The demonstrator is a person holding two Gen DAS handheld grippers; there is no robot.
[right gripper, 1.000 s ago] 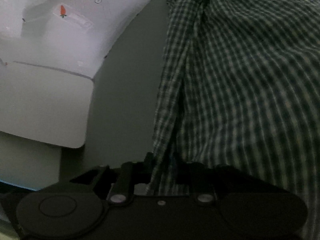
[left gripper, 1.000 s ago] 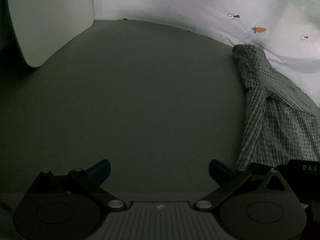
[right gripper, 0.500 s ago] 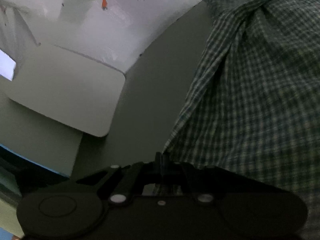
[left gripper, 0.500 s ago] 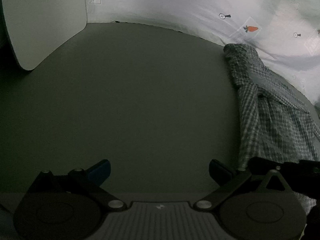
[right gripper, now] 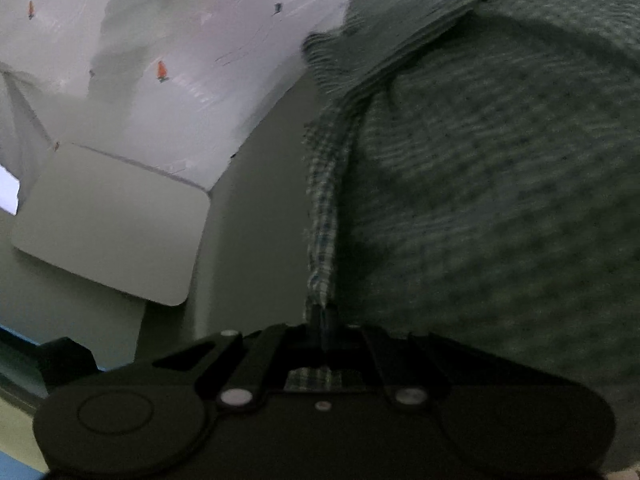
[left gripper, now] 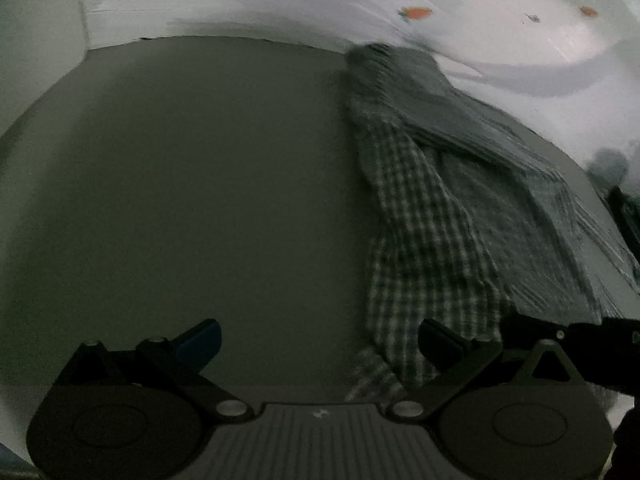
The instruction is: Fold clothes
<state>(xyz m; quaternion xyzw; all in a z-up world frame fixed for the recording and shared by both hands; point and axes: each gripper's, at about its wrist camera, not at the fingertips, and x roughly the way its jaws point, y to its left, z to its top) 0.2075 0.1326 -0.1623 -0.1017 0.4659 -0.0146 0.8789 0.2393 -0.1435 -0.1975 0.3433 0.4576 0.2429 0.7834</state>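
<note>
Since a second ago the checked shirt (left gripper: 420, 240) has slid toward the left gripper (left gripper: 318, 340), so that its near corner now lies between the wide-apart jaws, against the right-hand one; before, it lay wholly outside them. The right gripper (right gripper: 324, 314) still has its jaws closed on a folded edge of the shirt (right gripper: 480, 200), which rises ahead of them and spreads to their right. Left of both pairs of jaws lies the bare dark bench (left gripper: 180, 180). Beyond it hangs a white carrot-print sheet (right gripper: 180, 40).
</note>
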